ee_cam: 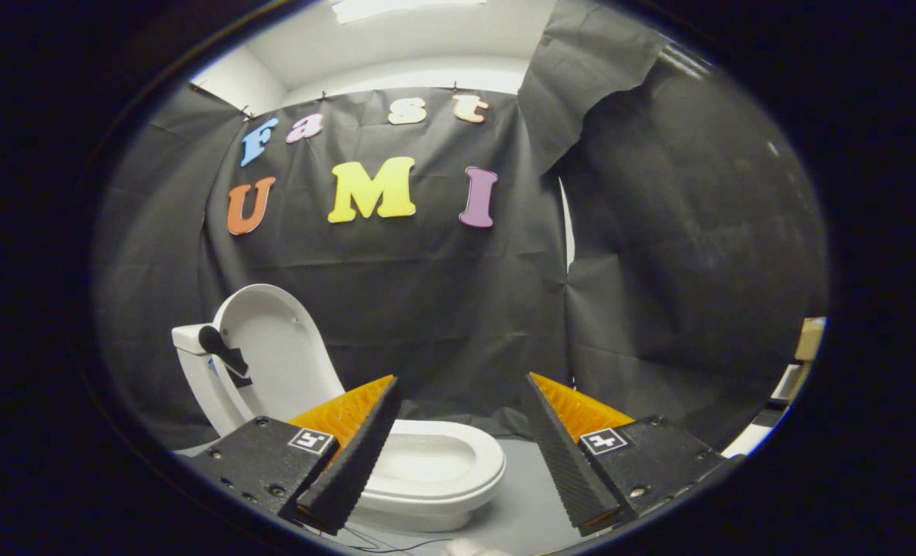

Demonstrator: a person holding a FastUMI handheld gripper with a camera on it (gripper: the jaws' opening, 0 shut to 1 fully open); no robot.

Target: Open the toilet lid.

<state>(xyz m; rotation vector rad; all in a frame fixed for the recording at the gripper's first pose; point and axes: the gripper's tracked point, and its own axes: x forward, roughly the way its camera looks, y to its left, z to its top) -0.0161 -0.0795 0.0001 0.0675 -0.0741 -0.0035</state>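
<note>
Grey floor [527,510] under black cloth walls [442,309], pale ceiling above. Toilet [427,471] standing on the floor near the back cloth, just ahead of the left finger [350,455], long axis running from tank [195,363] out toward the bowl's front rim. Lid [273,347] raised upright against the tank, inner face toward the bowl. Gripper [462,455] spread wide, holding nothing. Bowl's near side hidden behind the left finger; base cut off low down.

Gripper [462,401]: two wedge-shaped ribbed jaws, spread apart; black mounts with visible screws; a square black-and-white marker on each mount.
</note>
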